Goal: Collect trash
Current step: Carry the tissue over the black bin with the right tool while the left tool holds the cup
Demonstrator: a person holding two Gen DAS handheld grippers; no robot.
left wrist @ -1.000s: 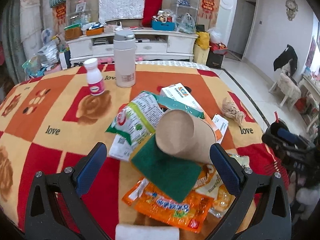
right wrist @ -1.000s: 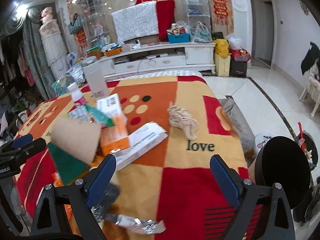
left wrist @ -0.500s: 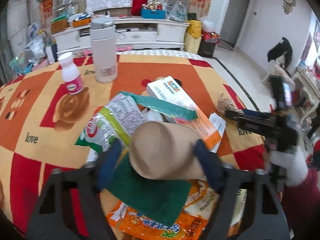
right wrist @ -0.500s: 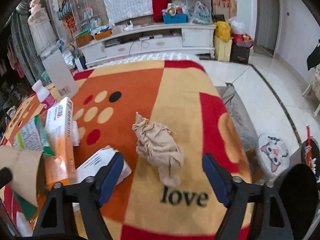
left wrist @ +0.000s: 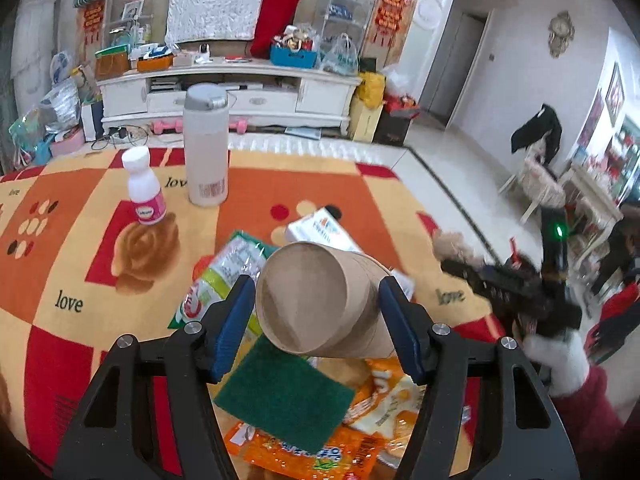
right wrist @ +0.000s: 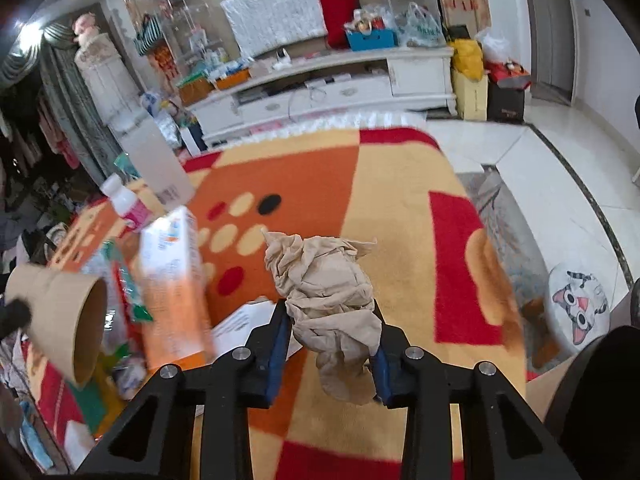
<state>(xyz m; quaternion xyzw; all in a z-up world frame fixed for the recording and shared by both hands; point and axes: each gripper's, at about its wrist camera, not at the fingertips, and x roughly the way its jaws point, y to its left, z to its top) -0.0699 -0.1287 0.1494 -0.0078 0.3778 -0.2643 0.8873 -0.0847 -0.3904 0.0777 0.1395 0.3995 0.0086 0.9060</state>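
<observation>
Left wrist view: the left gripper (left wrist: 318, 316) has its blue fingers (left wrist: 234, 326) pressed on either side of a brown paper cup (left wrist: 320, 300). The cup lies on its side between them, long axis running away from the camera, flat closed base facing the lens and the wider mouth pointing toward the far right of the tabletop (left wrist: 80, 272). It sits over a pile of litter near the near edge: a green scouring pad (left wrist: 284, 400) just under it, an orange snack wrapper (left wrist: 308, 452) nearer the camera, a green-and-white packet (left wrist: 224, 276) on the left, and a white and orange box (left wrist: 320, 230) behind, its print too blurred to read. Toward the far edge stand a white bottle with a pink label (left wrist: 145, 192) and a tall pale flask (left wrist: 206, 144) bearing a barcode. The blanket covering the tabletop carries the word "love" in several squares.

Right wrist view: the right gripper (right wrist: 330, 344) is clamped on a crumpled beige paper wad (right wrist: 326, 296), its fingers (right wrist: 278, 344) closed against the lower part. The wad stands roughly upright, long axis vertical, its bulk rising above the fingertips over the middle of the tabletop (right wrist: 400, 208). At the left edge of the view the cup (right wrist: 60, 320) appears on its side, base toward the right, beside the box (right wrist: 174, 280), motion-blurred and unreadable.
</observation>
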